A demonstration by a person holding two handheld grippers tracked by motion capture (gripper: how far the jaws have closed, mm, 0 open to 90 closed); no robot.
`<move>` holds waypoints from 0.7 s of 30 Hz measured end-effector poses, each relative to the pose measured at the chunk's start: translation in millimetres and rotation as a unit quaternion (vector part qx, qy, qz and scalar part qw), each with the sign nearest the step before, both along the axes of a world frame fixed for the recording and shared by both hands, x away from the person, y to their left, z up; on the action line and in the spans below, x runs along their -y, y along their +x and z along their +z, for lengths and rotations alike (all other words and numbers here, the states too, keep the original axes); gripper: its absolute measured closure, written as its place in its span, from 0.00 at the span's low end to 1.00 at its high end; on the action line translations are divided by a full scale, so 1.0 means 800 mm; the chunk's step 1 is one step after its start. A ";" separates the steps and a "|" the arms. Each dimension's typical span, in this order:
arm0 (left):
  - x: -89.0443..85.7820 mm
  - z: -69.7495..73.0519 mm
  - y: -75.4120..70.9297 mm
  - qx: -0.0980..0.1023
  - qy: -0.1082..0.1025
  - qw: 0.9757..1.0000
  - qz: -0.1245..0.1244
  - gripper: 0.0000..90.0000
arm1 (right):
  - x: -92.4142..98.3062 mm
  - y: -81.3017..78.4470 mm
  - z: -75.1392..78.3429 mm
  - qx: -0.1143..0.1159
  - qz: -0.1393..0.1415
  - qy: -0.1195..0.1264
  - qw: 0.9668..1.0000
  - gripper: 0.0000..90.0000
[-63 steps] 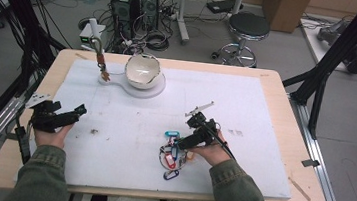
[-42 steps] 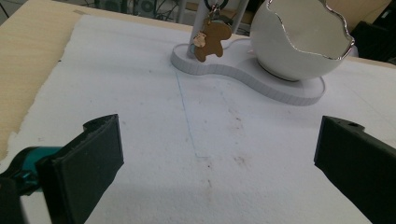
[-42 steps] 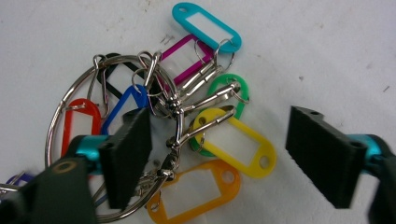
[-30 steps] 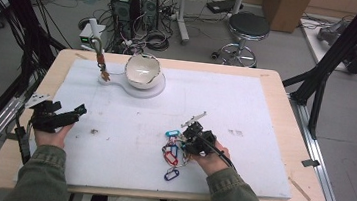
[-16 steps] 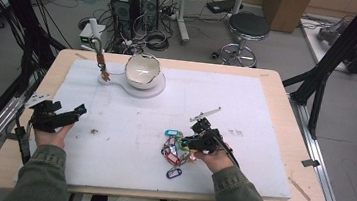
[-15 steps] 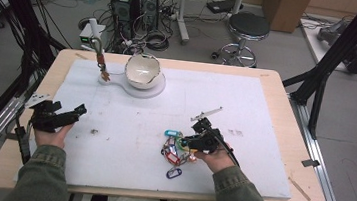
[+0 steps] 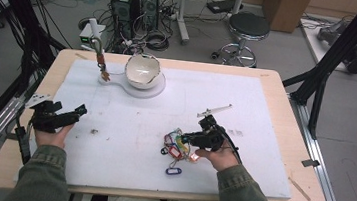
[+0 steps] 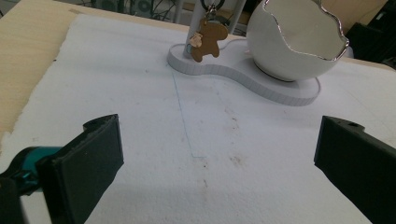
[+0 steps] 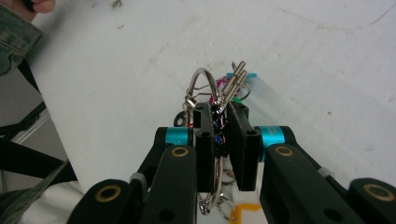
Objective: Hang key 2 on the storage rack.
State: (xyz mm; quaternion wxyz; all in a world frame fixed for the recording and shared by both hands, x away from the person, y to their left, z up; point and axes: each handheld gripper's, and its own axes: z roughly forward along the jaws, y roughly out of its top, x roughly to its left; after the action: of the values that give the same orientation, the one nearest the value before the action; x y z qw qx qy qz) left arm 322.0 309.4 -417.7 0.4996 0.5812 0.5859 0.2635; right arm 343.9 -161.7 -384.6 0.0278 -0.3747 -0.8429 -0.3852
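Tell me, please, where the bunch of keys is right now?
In the high view the bunch of keys lies near the table's front, right of centre, clamped by the right hand-held gripper.

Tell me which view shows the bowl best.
The left gripper view: the bowl is close there, and its jagged rim and its base are clear. The high view shows it small, far across the table.

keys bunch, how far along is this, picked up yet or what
Done: the right gripper has its jaws shut on the keys bunch, ring pinched between them. In hand: the bunch looks barely off the white mat. Left: moving it, perhaps to the egg-shaped bowl or the hook stand. Left gripper is open and idle.
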 end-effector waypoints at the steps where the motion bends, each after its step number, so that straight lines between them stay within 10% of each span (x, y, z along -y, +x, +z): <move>1: 0.000 0.000 0.000 0.000 0.000 1.000 0.000 0.02 | 0.001 0.000 0.002 0.004 0.000 0.001 1.000 0.91; 21: 0.000 0.000 -0.001 -0.001 0.000 1.000 -0.005 0.02 | 0.010 0.001 0.058 0.052 -0.010 0.019 0.998 0.91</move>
State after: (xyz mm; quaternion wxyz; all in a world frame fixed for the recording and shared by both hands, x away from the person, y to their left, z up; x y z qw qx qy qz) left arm 321.5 309.1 -417.4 0.5002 0.5842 0.5837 0.2603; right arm 344.3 -169.9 -338.0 -0.0123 -0.3617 -0.8320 -0.4204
